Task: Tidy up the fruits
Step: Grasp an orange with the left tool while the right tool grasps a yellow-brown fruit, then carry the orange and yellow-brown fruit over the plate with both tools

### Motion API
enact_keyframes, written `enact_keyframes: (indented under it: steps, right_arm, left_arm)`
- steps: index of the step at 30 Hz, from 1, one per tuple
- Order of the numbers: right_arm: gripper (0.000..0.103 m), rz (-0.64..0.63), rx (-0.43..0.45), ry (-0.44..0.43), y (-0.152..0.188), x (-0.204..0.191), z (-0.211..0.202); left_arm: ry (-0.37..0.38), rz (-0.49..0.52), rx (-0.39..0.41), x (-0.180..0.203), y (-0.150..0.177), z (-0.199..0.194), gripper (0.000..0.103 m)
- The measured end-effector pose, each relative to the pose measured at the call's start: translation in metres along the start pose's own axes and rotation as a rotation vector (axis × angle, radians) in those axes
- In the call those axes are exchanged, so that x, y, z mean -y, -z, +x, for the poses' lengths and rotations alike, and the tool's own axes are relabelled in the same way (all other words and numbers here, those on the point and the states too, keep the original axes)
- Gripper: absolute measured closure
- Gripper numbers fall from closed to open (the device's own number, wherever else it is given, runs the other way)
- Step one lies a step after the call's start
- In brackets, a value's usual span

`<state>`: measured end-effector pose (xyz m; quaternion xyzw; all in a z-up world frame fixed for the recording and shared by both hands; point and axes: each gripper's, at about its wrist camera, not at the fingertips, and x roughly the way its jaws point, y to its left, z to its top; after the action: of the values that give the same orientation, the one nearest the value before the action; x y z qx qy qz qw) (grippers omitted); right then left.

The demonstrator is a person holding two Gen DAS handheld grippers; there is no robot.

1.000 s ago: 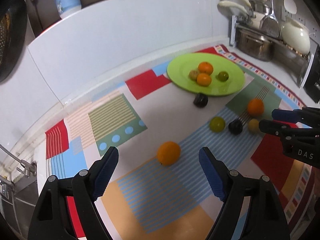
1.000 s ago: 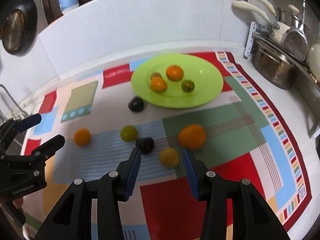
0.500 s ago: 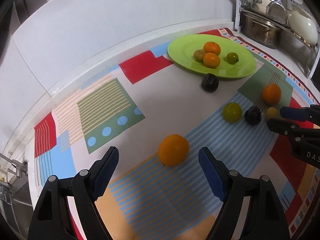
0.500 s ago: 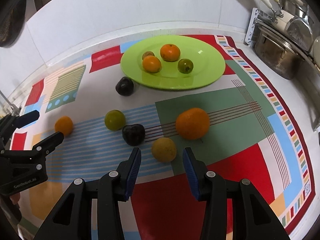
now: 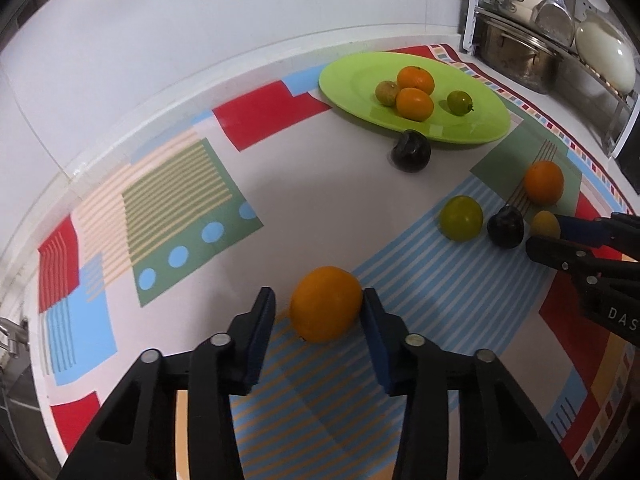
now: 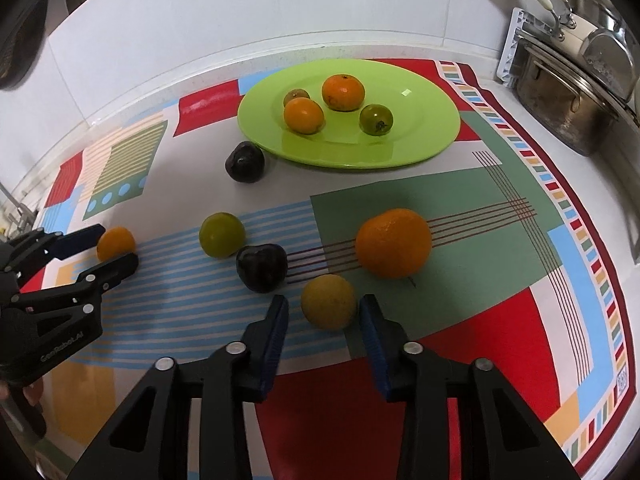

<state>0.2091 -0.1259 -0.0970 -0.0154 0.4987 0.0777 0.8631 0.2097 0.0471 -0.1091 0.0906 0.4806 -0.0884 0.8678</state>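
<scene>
A small orange [image 5: 326, 304] lies on the patterned mat between the fingers of my left gripper [image 5: 318, 294]. The jaws are closing: the right pad touches the orange and a thin gap shows at the left pad. In the right wrist view that left gripper [image 6: 116, 246] straddles the same orange [image 6: 116, 242]. My right gripper [image 6: 324, 300] is closing around a yellow fruit [image 6: 328, 302], with slim gaps on both sides. A green plate [image 6: 420, 140] at the back holds several fruits. A big orange [image 6: 394, 242], a green fruit [image 6: 222, 234] and two dark plums [image 6: 261, 267] [image 6: 245, 161] lie loose on the mat.
A steel pot [image 6: 568, 112] and a rack of cookware stand along the right edge. A white wall runs close behind the plate. A tap [image 5: 12, 336] shows at the far left. The mat's striped border [image 6: 600, 280] ends near the counter's right edge.
Both grippers have come down closer to the mat. The left jaws narrowed sharply around the small orange. The right jaws narrowed a little around the yellow fruit.
</scene>
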Motion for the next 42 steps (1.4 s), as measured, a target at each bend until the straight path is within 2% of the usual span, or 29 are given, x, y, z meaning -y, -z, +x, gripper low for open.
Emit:
enact_keyframes:
  steps: [3, 9, 19, 33, 42]
  right_arm:
    - [0.073, -0.003, 0.004, 0.003, -0.001, 0.0, 0.001]
    - [0.073, -0.008, 0.02, -0.002, -0.003, 0.0, -0.002]
    - [0.073, 0.001, 0.084, -0.041, -0.002, 0.002, -0.023]
    - [0.073, 0.029, 0.208, -0.087, -0.01, 0.015, -0.07]
    - [0.073, 0.027, 0.271, -0.108, -0.025, 0.019, -0.09]
  left_arm:
    - [0.017, -0.01, -0.003, 0.0, -0.001, 0.0, 0.069]
    - [0.024, -0.002, 0.007, 0.004, -0.001, -0.004, 0.069]
    - [0.031, 0.029, 0.084, 0.015, -0.008, -0.037, 0.069]
    - [0.066, 0.077, 0.193, 0.04, -0.03, -0.083, 0.069]
    - [0.105, 0.083, 0.238, 0.049, -0.054, -0.094, 0.069]
